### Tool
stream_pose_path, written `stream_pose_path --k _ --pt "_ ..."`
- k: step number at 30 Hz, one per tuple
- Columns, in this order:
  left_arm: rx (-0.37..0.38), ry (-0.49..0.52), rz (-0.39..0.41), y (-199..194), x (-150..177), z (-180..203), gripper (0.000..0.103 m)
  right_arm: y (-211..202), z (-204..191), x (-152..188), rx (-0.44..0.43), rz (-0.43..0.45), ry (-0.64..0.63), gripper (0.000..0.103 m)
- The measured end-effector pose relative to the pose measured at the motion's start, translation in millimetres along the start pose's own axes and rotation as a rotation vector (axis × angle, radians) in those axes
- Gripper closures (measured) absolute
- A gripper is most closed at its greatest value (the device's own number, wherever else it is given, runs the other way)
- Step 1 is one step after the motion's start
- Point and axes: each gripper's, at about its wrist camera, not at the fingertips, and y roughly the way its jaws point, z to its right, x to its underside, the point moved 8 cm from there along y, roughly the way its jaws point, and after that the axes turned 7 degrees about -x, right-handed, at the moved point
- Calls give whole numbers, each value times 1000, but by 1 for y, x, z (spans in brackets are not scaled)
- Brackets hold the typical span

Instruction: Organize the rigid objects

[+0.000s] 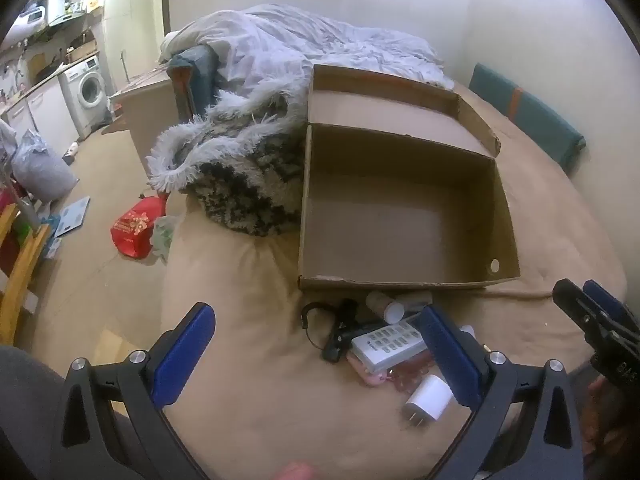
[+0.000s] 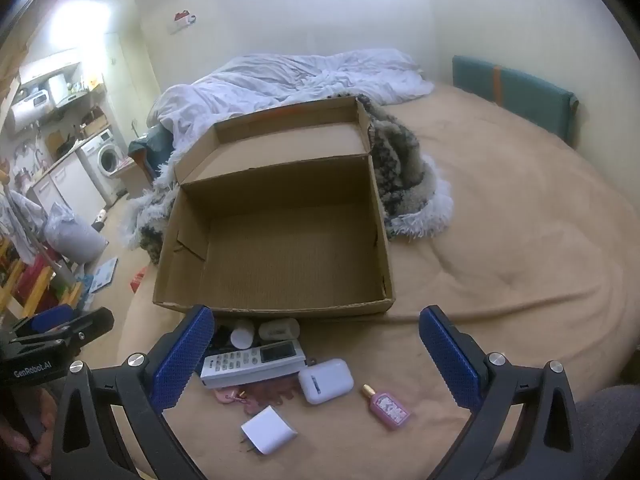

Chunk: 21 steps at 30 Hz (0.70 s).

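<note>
An open cardboard box (image 1: 404, 216) (image 2: 280, 240) sits on the tan bed, nothing inside it. In front of it lie a white remote (image 1: 386, 344) (image 2: 252, 362), a white charger plug (image 1: 428, 398) (image 2: 268, 430), a white earbud case (image 2: 326, 380), a small pink perfume bottle (image 2: 388, 404), two small jars (image 2: 260, 332) (image 1: 394, 304) and a black corded item (image 1: 340, 332). My left gripper (image 1: 316, 356) is open, low before the pile. My right gripper (image 2: 316, 360) is open above the same pile, holding nothing.
A fluffy black-and-white blanket (image 1: 240, 168) and a crumpled white duvet (image 2: 288, 76) lie behind the box. A teal headboard (image 2: 516, 92) is at the right. The floor to the left holds a red bag (image 1: 136, 224) and a washing machine (image 1: 90, 92).
</note>
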Motion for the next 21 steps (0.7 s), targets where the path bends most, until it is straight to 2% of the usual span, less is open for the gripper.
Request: stream_pose_path --k 9,10,21 --pt "26 -17 -9 -6 3 -1 1 0 0 0 1 5 -2 0" --pt "5 -6 -9 0 0 -2 1 0 0 0 2 5 -3 0" --pt "-2 -5 -5 0 0 -1 1 0 0 0 0 7 -2 0"
